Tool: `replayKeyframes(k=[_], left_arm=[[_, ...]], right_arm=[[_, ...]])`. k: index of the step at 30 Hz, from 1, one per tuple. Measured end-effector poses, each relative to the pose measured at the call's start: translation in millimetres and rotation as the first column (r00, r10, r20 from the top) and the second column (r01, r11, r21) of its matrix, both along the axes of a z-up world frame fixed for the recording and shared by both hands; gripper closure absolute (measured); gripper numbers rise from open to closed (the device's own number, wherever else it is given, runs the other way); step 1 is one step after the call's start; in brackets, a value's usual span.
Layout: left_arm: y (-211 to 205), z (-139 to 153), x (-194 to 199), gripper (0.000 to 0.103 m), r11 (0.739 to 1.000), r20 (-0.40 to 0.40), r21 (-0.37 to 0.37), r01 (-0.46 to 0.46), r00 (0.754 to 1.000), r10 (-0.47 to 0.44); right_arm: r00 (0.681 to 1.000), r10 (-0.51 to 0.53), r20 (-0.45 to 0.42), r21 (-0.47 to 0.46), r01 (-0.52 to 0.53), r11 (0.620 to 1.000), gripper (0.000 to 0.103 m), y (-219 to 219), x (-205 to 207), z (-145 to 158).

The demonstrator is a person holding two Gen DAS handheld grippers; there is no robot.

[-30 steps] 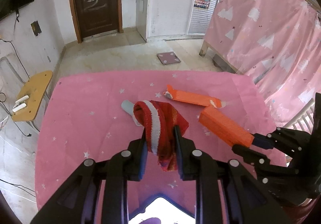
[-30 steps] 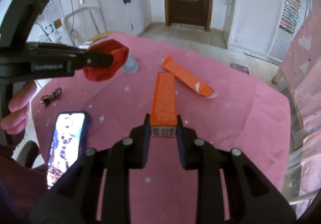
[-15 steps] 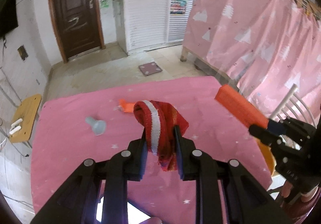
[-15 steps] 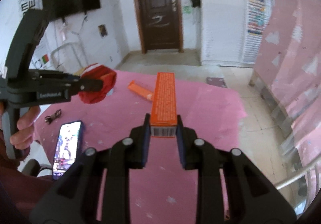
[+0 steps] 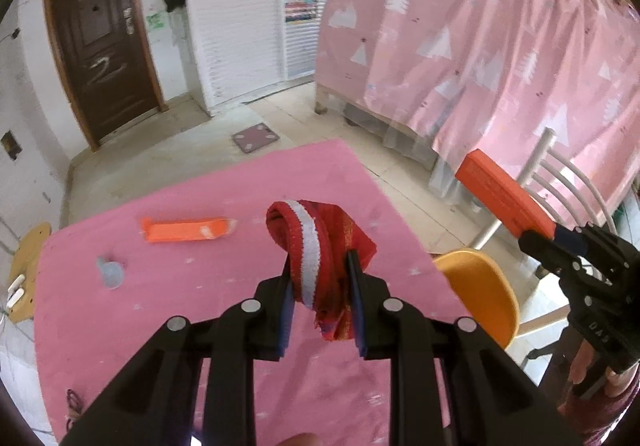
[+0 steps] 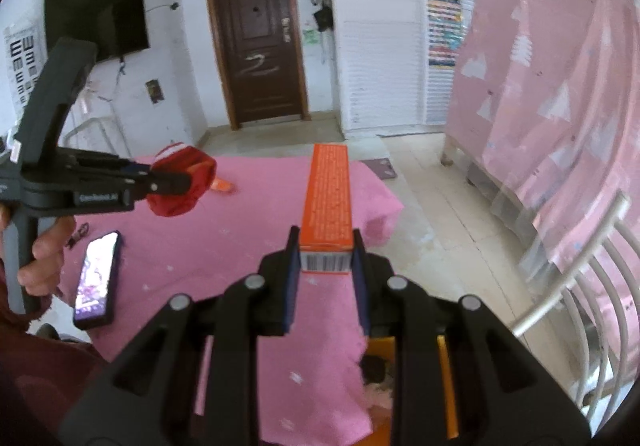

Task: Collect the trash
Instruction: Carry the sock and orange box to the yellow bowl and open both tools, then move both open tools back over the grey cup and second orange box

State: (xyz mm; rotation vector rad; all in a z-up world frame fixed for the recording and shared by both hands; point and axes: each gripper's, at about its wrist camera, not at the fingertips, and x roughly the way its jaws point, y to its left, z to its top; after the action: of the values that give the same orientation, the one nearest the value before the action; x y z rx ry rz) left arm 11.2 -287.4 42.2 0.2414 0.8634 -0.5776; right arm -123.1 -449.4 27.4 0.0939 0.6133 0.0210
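Observation:
My left gripper [image 5: 320, 266] is shut on a crumpled red wrapper with a white stripe [image 5: 316, 242], held above the pink-covered table [image 5: 180, 306]. In the right wrist view the same left gripper [image 6: 176, 182] and red wrapper [image 6: 180, 186] show at the left. My right gripper [image 6: 325, 250] is shut on the barcode end of a long orange box [image 6: 329, 194], held out past the table's right edge; in the left wrist view that orange box [image 5: 500, 194] hangs above the floor. A second, opened orange box [image 5: 186, 230] and a small grey cap [image 5: 110, 272] lie on the table.
A yellow chair seat [image 5: 480, 286] with a white metal back [image 5: 560, 174] stands off the table's right edge. A phone [image 6: 98, 282] with a lit screen lies near the table's front left. A pink draped frame [image 5: 480, 58] fills the right side; a floor scale [image 5: 255, 136] lies beyond the table.
Both grippers have swung to the right with their loads and risen a little. The orange box has gone from above the table to beyond its right edge, over the chair.

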Motion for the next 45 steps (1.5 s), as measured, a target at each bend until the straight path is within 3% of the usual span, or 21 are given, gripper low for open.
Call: replayKeyframes(k=[8,16,18,21,22,24,38,42,45], left_arm=[[-71,-9,-20,0.087,0.990,-0.069,-0.059,0.127,0.989,-0.131],[-127,-28,-47,0.086,0.973,-0.102,-0.049,0.227,0.968,-0.231],[-136,-31,-52,0.080,0.968,-0.110,-0.046,0.249,0.961,-0.252],[-149,-34,-56,0.061,0.962,-0.130,-0.041,0.270,0.953,-0.273],[-151,-34,-56,0.054,0.962,-0.133,-0.043,0.270,0.953,-0.274],[-156,-31,-58,0.050,0.962,-0.129,-0.040,0.271,0.953,-0.274],[-125,-7,-55,0.048,0.971,-0.081,-0.049,0.234,0.968,-0.237],[-103,0,-42,0.047,0.980,-0.067,-0.055,0.192,0.978,-0.195],[-81,5,-26,0.047,0.987,-0.059,-0.062,0.147,0.987,-0.150]], right_arm=[[0.996,-0.070,-0.052,-0.020,0.069,0.997,0.080,-45,-27,-18],[0.990,-0.077,-0.115,-0.029,0.074,0.997,0.080,-64,-38,-37],[0.989,-0.069,-0.133,-0.024,0.067,0.997,0.080,-66,-38,-44],[0.986,-0.072,-0.147,-0.011,0.071,0.997,0.078,-70,-37,-49],[0.986,-0.076,-0.150,-0.004,0.076,0.997,0.072,-73,-38,-50],[0.986,-0.087,-0.146,0.000,0.088,0.996,0.060,-77,-39,-50],[0.993,-0.067,-0.093,0.032,0.070,0.997,0.059,-71,-23,-36],[0.997,-0.027,-0.076,0.039,0.030,0.999,0.047,-54,0,-28],[0.997,0.019,-0.077,0.037,-0.016,0.999,0.046,-35,19,-25]])
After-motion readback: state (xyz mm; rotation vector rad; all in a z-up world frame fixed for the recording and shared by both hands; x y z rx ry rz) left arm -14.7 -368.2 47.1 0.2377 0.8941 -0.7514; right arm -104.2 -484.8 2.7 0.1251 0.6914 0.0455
